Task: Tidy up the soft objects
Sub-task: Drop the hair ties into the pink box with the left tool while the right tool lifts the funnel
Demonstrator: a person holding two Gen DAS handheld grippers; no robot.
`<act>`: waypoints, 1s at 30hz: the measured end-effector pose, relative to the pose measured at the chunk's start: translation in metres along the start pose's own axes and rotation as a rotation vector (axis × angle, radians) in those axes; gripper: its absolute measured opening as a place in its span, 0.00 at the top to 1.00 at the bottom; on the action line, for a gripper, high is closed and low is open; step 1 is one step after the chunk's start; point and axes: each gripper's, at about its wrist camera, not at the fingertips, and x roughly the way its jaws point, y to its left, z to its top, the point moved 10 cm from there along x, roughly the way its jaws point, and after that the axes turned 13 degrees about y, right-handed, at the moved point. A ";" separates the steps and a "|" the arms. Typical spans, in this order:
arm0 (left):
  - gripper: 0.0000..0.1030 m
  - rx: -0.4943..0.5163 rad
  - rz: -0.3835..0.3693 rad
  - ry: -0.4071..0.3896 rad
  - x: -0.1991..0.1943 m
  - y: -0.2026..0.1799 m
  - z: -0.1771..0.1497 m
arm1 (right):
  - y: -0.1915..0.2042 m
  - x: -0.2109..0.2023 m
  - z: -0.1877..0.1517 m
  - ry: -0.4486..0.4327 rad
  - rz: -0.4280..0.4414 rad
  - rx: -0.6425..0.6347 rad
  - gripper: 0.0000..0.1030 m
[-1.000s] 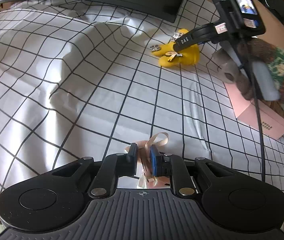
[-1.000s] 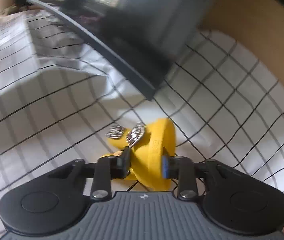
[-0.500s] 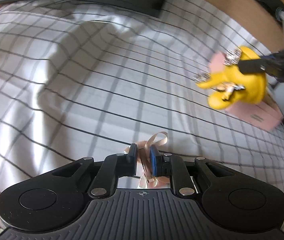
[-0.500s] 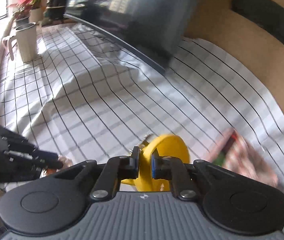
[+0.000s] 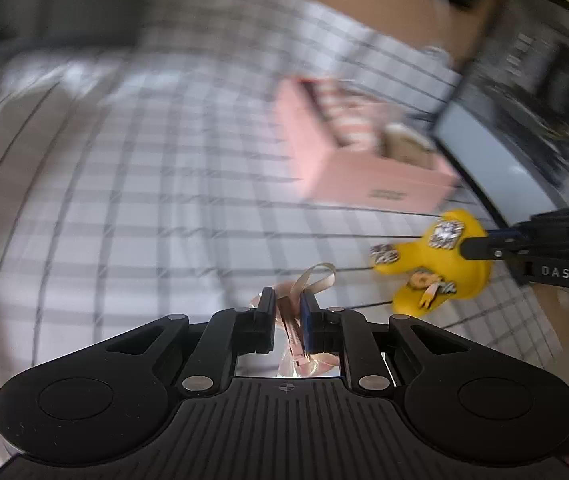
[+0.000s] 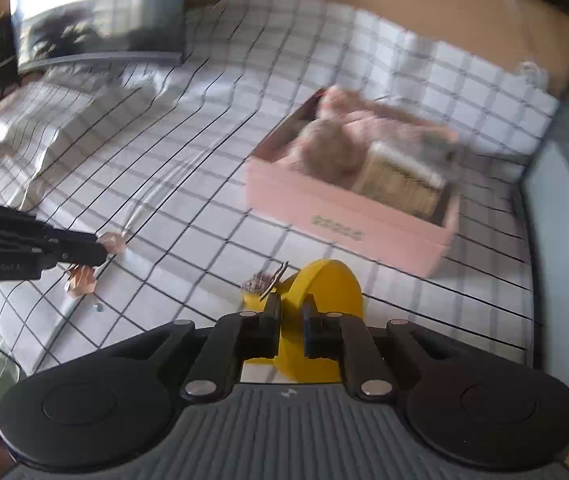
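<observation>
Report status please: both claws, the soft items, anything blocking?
Left claw shut on pink ribbon bow. Right claw shut on yellow hair piece. Pink box ahead, path clear.

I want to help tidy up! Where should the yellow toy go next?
Probably carry it on over the pink box and let go there. The right gripper is shut on the yellow toy, and the open box, already holding soft things, lies just ahead.
</observation>
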 end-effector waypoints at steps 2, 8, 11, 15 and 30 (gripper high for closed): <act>0.85 0.071 -0.015 -0.011 -0.003 -0.019 0.016 | -0.015 -0.010 -0.006 -0.029 -0.018 0.055 0.91; 0.85 0.203 -0.087 -0.133 -0.020 -0.072 0.106 | -0.051 -0.031 -0.021 -0.114 -0.041 0.217 0.94; 0.80 0.232 -0.105 -0.220 -0.014 -0.099 0.164 | -0.058 -0.044 -0.025 -0.161 -0.064 0.246 0.99; 0.76 0.208 -0.129 -0.202 0.042 -0.117 0.218 | -0.072 -0.064 -0.031 -0.211 -0.105 0.266 0.99; 0.76 0.052 -0.073 -0.141 0.058 -0.084 0.177 | -0.066 -0.016 -0.051 -0.040 0.029 0.239 0.33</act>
